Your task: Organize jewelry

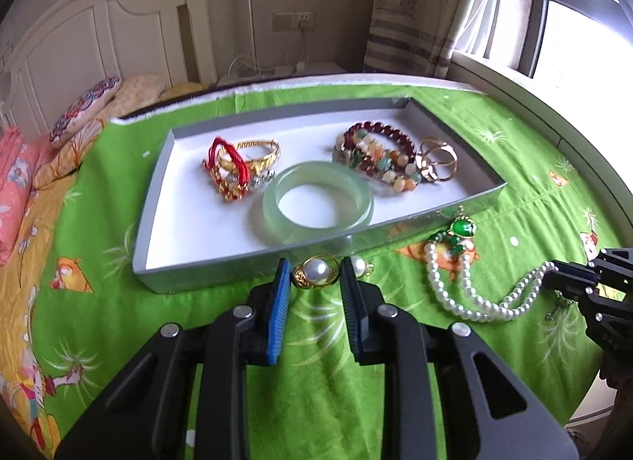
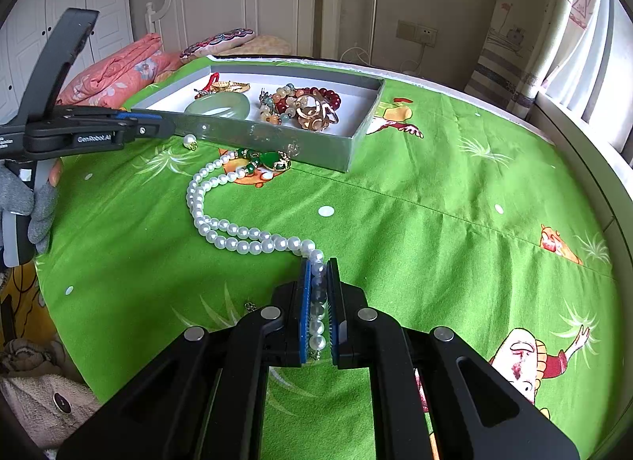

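A gold ring with a big pearl lies on the green bedspread just before the grey tray, and my left gripper stands around it with both pads touching its sides. Right beside the right finger lies a small loose pearl charm. A long pearl necklace with a green stone pendant snakes across the cloth; my right gripper is shut on its clasp end. The tray holds a jade bangle, bead bracelets, a gold bangle with red cord and gold rings.
The bedspread covers a bed with a white headboard behind. Pillows and a pink quilt lie at the far left. A window ledge and curtain run along the right. A gloved hand holds the left gripper's handle.
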`<state>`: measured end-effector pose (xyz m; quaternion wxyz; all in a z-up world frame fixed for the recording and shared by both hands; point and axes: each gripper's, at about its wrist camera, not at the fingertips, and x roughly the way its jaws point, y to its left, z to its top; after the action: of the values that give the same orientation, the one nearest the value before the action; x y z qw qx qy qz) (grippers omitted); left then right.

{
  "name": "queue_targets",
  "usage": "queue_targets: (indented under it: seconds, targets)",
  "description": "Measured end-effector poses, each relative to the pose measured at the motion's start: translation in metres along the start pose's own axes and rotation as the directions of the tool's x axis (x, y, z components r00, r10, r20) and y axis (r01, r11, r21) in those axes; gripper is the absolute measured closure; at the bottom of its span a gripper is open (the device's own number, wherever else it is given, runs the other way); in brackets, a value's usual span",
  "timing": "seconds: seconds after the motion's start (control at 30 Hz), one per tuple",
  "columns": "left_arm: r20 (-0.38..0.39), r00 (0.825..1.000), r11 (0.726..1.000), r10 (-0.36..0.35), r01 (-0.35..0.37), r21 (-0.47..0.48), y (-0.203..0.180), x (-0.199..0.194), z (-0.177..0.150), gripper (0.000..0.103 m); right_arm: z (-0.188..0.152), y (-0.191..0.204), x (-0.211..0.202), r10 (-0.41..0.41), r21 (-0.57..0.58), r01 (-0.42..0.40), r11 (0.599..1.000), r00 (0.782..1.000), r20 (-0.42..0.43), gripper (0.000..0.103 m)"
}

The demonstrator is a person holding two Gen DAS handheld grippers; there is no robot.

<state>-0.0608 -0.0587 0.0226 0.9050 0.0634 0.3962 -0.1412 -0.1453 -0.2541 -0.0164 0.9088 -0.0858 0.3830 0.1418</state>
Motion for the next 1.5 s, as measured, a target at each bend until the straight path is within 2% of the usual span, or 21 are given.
queue_targets:
  seconds: [0.13,0.37,0.43,0.5,0.6,0.67,0.83,0.93,1.0,1.17,1.2,1.27,1.3,1.37,1.43,1.5]
  targets:
    - [-0.005,1.0,0.999,0.013,-0.012,0.038,-0.006,0.001,-0.001,0.076,0.0,0.0,0.0,0.0,0.0,0.0,1.0,1.0,0.0,0.095]
    - [-0.011,1.0,1.0,0.001,-0.001,0.019,0.001,0.002,-0.005,0.078,0.0,-0.001,0.001,0.003,0.004,-0.003,1.0,1.0,0.0,0.095]
    - [0.001,1.0,1.0,-0.01,0.01,-0.013,0.008,-0.001,-0.004,0.076,0.0,0.0,0.001,0.002,0.002,-0.002,1.0,1.0,0.0,0.095]
    - [0.008,1.0,0.997,-0.015,0.016,-0.07,0.018,-0.004,-0.004,0.072,0.0,0.0,0.001,0.002,0.002,-0.002,1.0,1.0,0.0,0.095]
    - [0.002,1.0,0.986,-0.004,0.004,-0.168,0.04,-0.008,-0.012,0.072,0.0,0.0,0.001,0.004,0.004,-0.004,1.0,1.0,0.0,0.095]
    - [-0.012,1.0,0.984,0.003,-0.005,-0.178,0.047,-0.008,-0.019,0.072,0.0,-0.001,0.001,0.002,0.004,-0.002,1.0,1.0,0.0,0.095]
    - [-0.021,1.0,0.992,-0.023,0.02,-0.126,0.039,-0.01,-0.025,0.07,0.0,0.0,0.001,0.001,0.004,-0.001,1.0,1.0,0.0,0.095]
    - [-0.069,0.997,0.999,-0.03,0.027,-0.04,0.022,0.002,-0.021,0.069,0.0,0.0,0.001,0.003,0.006,-0.003,1.0,1.0,0.0,0.094]
    - [-0.073,0.997,1.0,-0.023,0.024,0.008,0.013,0.006,-0.02,0.064,0.0,0.0,0.001,0.002,0.005,-0.002,1.0,1.0,0.0,0.094]
    - [-0.081,0.994,0.985,-0.069,0.081,0.15,-0.004,0.011,-0.017,0.06,0.0,-0.001,0.001,0.006,0.009,-0.006,1.0,1.0,0.0,0.094]
    - [-0.086,0.993,0.979,-0.075,0.09,0.184,-0.007,0.012,-0.016,0.061,0.0,-0.001,0.001,0.007,0.01,-0.007,1.0,1.0,0.0,0.094]
    - [-0.099,0.99,0.962,-0.103,0.124,0.244,-0.011,0.013,-0.013,0.074,0.0,-0.001,0.001,0.008,0.011,-0.008,1.0,1.0,0.001,0.094]
    - [-0.117,0.984,0.95,-0.137,0.164,0.267,-0.012,0.013,-0.013,0.092,0.0,-0.002,0.001,0.007,0.01,-0.008,1.0,1.0,0.0,0.094]
    - [-0.152,0.974,0.933,-0.169,0.208,0.293,-0.016,0.009,-0.014,0.101,0.0,-0.002,0.001,0.009,0.013,-0.009,1.0,1.0,0.0,0.094]
    - [-0.146,0.963,0.915,-0.226,0.261,0.309,-0.022,-0.003,-0.017,0.103,0.0,-0.001,0.001,0.013,0.017,-0.013,1.0,1.0,0.0,0.094]
    - [-0.109,0.961,0.914,-0.253,0.275,0.299,-0.022,-0.016,-0.021,0.103,-0.001,-0.002,0.001,0.016,0.021,-0.016,1.0,1.0,0.0,0.094]
